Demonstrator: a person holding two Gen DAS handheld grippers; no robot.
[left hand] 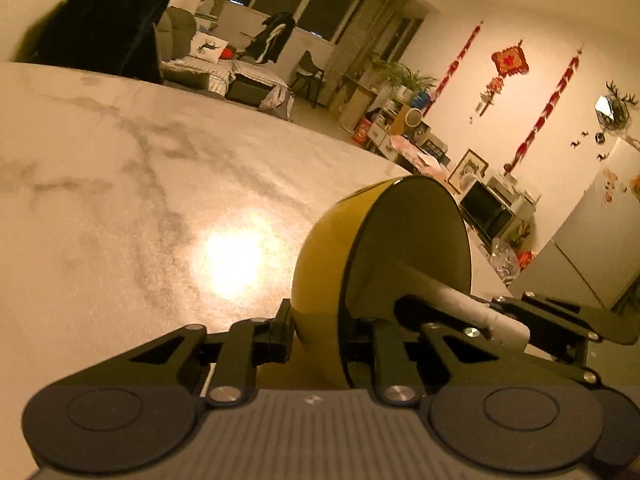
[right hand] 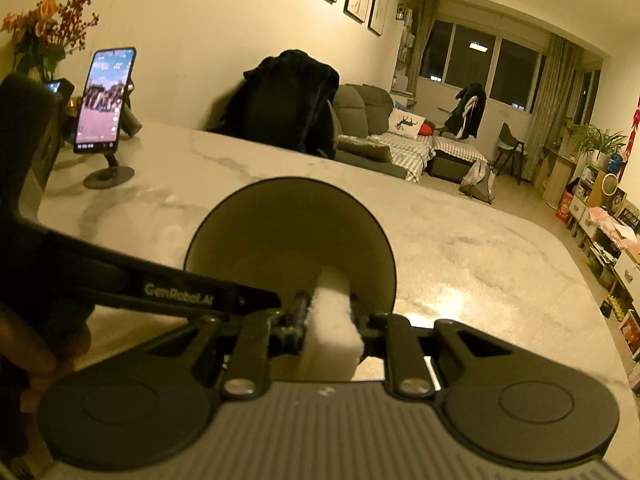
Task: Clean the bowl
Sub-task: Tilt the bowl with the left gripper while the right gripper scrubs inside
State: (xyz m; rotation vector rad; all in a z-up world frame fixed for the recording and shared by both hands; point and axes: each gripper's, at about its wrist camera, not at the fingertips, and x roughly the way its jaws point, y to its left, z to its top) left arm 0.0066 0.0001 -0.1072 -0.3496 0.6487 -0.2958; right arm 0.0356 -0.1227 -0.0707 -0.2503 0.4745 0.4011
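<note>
bowl: glossy yellow outside, smooth dark matt-looking inside
sponge: white foam, rough and crumbly at the edges
worktop: polished grey-veined marble look, mirrors a lamp glare
left gripper: matt black plastic links, shiny metal rivets

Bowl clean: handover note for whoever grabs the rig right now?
Left gripper: shut on the rim of the bowl, holding it tipped on its side above the table.
Right gripper: shut on the white sponge, whose tip is inside the bowl.
Done: bowl and sponge both picked up and brought together.
Left: wipe the inside, then set both down. Whether the bowl is clean yet cannot be told.
</note>
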